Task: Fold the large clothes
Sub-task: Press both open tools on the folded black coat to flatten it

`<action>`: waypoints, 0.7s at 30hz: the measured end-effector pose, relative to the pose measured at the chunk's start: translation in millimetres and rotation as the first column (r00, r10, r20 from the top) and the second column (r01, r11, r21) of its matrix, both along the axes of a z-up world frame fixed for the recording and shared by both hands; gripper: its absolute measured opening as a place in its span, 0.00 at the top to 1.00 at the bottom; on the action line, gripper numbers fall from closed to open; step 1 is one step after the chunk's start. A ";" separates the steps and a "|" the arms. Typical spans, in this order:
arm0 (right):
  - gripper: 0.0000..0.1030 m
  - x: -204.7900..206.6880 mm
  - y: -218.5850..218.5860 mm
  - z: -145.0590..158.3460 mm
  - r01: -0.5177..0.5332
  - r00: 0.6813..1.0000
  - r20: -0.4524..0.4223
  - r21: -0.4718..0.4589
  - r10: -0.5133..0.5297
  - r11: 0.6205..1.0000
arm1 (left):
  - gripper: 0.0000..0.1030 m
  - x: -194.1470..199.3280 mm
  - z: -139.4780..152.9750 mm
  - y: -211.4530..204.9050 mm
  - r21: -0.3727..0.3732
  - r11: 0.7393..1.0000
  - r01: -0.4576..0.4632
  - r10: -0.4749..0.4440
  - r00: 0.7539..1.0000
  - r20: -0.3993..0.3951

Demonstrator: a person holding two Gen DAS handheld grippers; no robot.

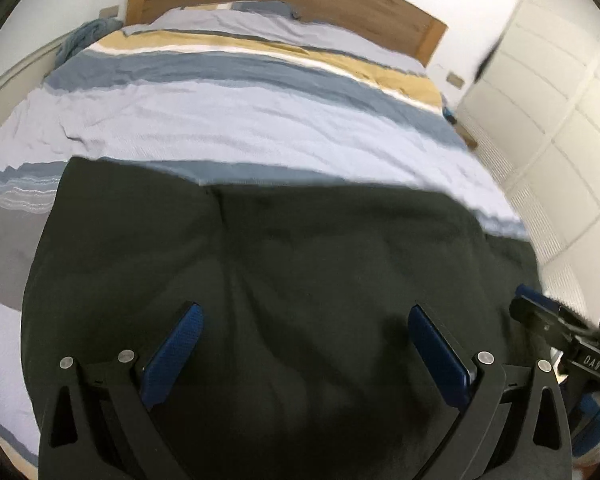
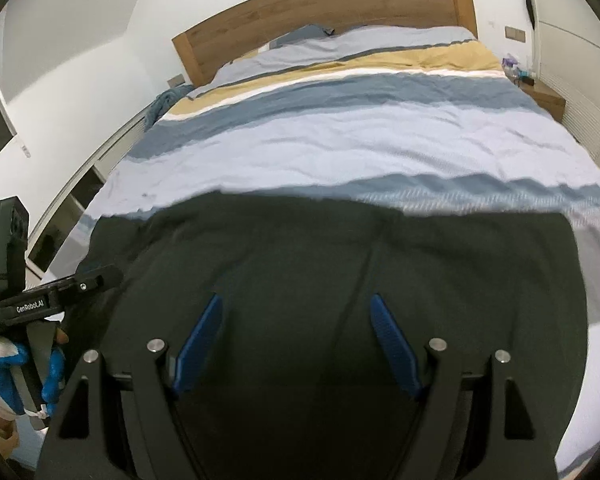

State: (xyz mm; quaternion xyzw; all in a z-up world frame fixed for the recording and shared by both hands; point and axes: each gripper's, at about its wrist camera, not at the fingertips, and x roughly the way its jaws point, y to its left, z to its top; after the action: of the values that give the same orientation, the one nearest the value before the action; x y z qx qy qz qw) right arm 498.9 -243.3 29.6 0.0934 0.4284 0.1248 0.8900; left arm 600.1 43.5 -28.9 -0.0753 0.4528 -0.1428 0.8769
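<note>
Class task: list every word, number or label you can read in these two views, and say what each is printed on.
"GenRobot.AI": white print on the black left gripper body, seen from the right wrist.
"DA9": white label on the black right gripper body, seen from the left wrist.
Small white print beside "GenRobot.AI": too small to read.

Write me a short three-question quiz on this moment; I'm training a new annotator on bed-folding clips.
1. True or false: the dark garment lies spread on the striped duvet.
2. What does the left gripper hold? A) the garment B) a pillow C) nothing
3. What stands at the far end of the bed?

Key:
1. True.
2. C: its jaws are wide apart above the cloth, as are those of the right gripper.
3. A wooden headboard.
</note>
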 end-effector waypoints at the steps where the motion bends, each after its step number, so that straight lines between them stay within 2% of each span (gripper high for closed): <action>1: 0.27 -2.0 2.7 -4.9 -0.007 1.000 -0.009 -0.003 0.007 1.000 | 0.02 -2.6 -6.8 -3.5 0.030 0.999 0.015 -0.014 1.000 -0.006; 4: 0.27 -1.3 5.6 -25.9 -0.015 0.999 -0.044 -0.020 0.015 1.000 | 0.02 -2.5 -21.8 -6.8 0.073 0.997 0.017 -0.015 1.000 -0.018; 8: 0.27 11.1 -4.9 -36.7 0.015 0.998 -0.055 -0.032 -0.016 0.999 | 0.01 1.2 -25.0 -10.7 0.112 0.994 -0.006 0.006 1.000 -0.006; 16: 0.27 18.1 -41.8 -44.0 0.086 0.991 -0.091 -0.113 -0.096 0.990 | 0.01 -4.5 -23.2 -7.1 0.154 0.988 -0.023 0.022 1.000 0.008; 21: 0.27 5.9 -59.1 -30.5 0.136 0.984 -0.092 -0.158 -0.152 0.978 | 0.01 -18.3 -13.7 -2.5 0.175 0.984 -0.035 0.031 0.999 0.028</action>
State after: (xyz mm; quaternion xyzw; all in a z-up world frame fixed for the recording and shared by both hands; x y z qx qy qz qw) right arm 504.9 -302.3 -1.0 0.0630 0.4743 0.0223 0.8778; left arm 581.8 41.0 -42.6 -0.0036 0.4513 -0.0889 0.8879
